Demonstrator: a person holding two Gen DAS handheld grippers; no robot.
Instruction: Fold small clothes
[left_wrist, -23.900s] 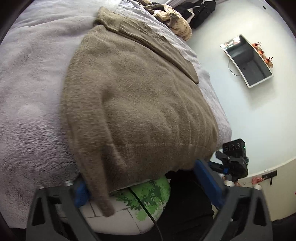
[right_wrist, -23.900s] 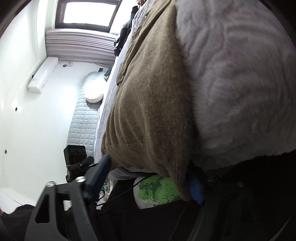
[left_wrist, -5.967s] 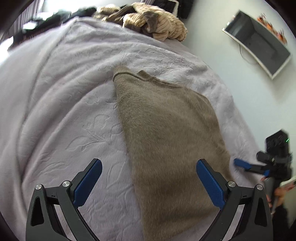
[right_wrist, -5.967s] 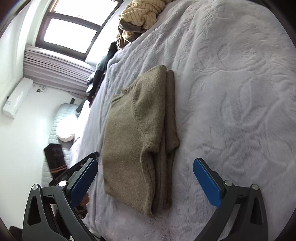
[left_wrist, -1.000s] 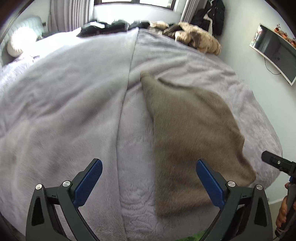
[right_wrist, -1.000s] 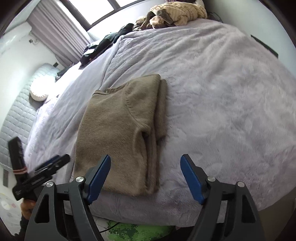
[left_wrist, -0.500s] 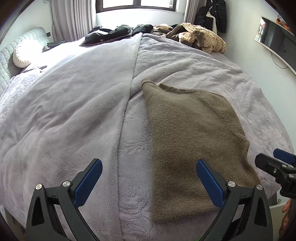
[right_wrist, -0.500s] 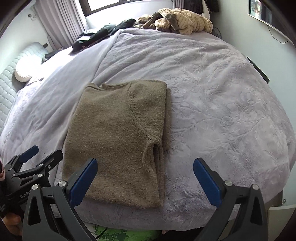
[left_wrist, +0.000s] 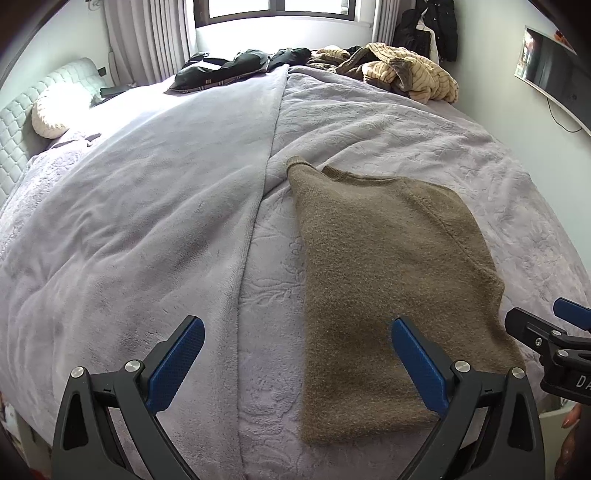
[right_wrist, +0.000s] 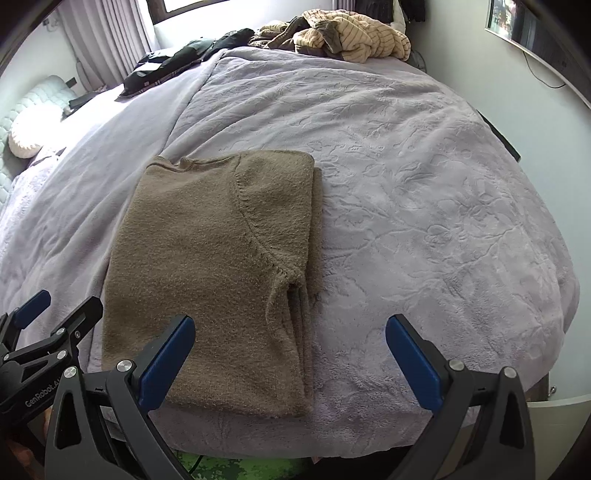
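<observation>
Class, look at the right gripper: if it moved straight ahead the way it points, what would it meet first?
Probably the purple blanket, just right of the folded brown sweater; depth is uncertain.

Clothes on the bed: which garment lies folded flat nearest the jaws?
The brown sweater, folded flat at the bed's near edge; the striped tan clothes and black garments lie crumpled far off.

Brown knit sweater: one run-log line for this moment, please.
item: brown knit sweater folded, flat on lilac embossed blanket | left tongs: open, empty | right tongs: open, empty
</observation>
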